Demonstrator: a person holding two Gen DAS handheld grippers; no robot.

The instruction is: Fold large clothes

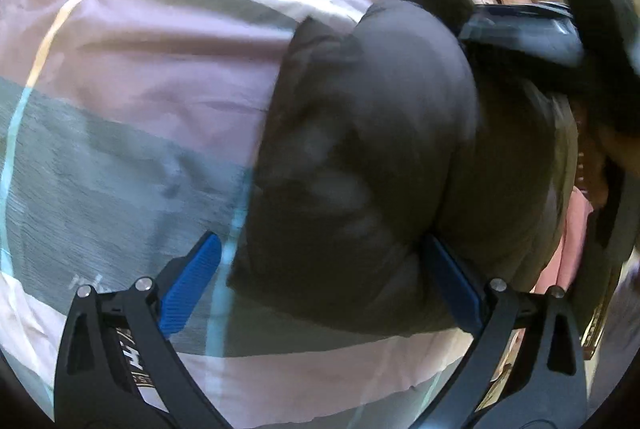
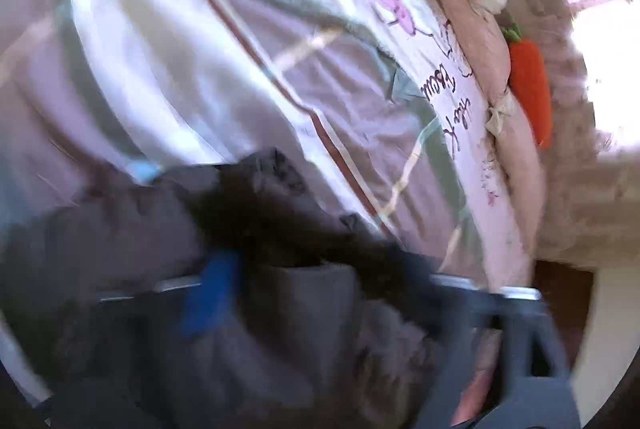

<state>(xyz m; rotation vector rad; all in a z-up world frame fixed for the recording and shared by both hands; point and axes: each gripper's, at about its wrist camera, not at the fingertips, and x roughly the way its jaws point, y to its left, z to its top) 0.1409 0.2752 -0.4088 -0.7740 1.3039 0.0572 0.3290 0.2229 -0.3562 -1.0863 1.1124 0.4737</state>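
I see a bed [image 1: 132,77] with a striped cover in pink, grey and cream. A big, puffy dark jacket [image 1: 360,157] lies on the cover in a soft heap. By the far edge of the bed lies a pink pillow [image 2: 486,41], and an orange carrot toy [image 2: 530,85] rests just beside it.
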